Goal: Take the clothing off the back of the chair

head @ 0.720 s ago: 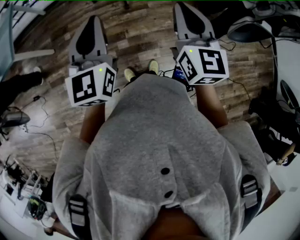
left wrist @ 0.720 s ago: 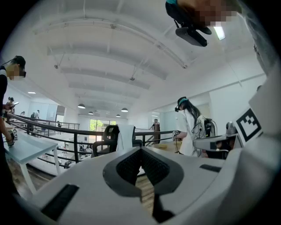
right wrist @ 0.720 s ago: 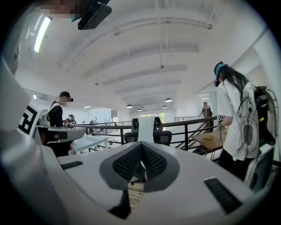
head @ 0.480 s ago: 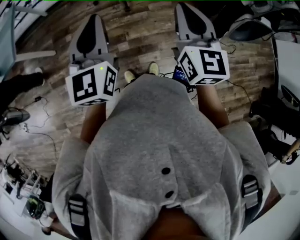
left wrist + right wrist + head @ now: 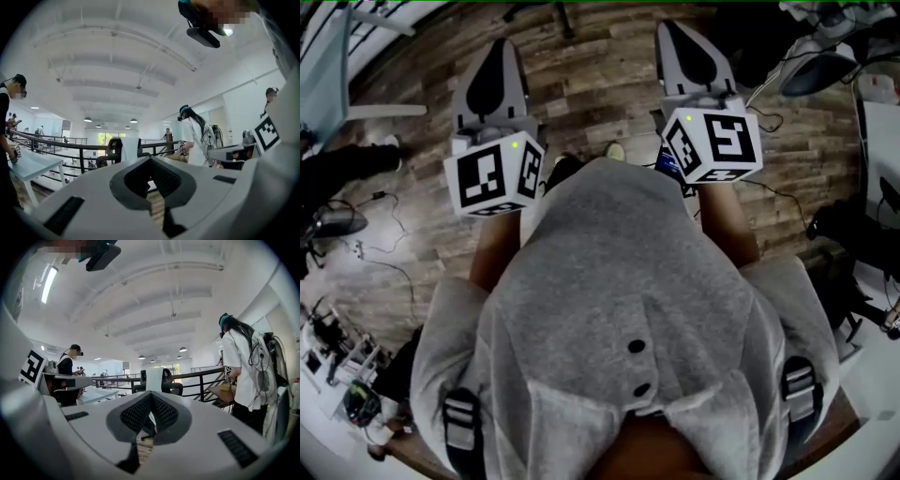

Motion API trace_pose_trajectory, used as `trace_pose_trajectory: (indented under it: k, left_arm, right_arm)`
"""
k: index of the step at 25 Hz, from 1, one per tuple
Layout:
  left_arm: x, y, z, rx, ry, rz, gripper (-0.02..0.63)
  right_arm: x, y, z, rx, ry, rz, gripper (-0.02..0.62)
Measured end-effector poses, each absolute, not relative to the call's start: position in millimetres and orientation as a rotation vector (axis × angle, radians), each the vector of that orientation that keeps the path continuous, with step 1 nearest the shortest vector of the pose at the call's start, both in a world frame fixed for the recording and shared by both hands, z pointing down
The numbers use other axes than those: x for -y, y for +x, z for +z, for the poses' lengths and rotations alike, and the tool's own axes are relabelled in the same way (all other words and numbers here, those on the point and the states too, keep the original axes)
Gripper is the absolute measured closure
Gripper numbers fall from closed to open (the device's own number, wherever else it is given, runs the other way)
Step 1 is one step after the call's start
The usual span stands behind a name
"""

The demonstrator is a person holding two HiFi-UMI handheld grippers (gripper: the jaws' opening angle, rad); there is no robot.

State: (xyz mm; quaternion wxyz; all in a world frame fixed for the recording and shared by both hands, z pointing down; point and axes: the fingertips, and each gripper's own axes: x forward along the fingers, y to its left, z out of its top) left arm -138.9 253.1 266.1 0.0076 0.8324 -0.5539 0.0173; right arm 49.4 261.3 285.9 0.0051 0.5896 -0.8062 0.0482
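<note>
Left gripper (image 5: 496, 58) and right gripper (image 5: 675, 37) level, fingers closed, empty. White clothing (image 5: 154, 378) drapes the office chair (image 5: 167, 376) back, well ahead. Risk: fingers left closed on arrival would push the cloth rather than pinch it.

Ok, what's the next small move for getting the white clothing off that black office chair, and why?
Probably walk toward the black office chair: the white clothing draped over its back looks well out of reach, and the left gripper and right gripper are both shut, empty.
</note>
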Motion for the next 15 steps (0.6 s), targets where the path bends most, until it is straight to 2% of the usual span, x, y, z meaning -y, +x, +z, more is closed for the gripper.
trace_pose_trajectory:
  k: [15]
  left_arm:
    - [-255,-135,264,1.779,2.611,0.074,0.594]
  right_arm:
    - [-257,47,294,2.603,1.784,0.145,0.581]
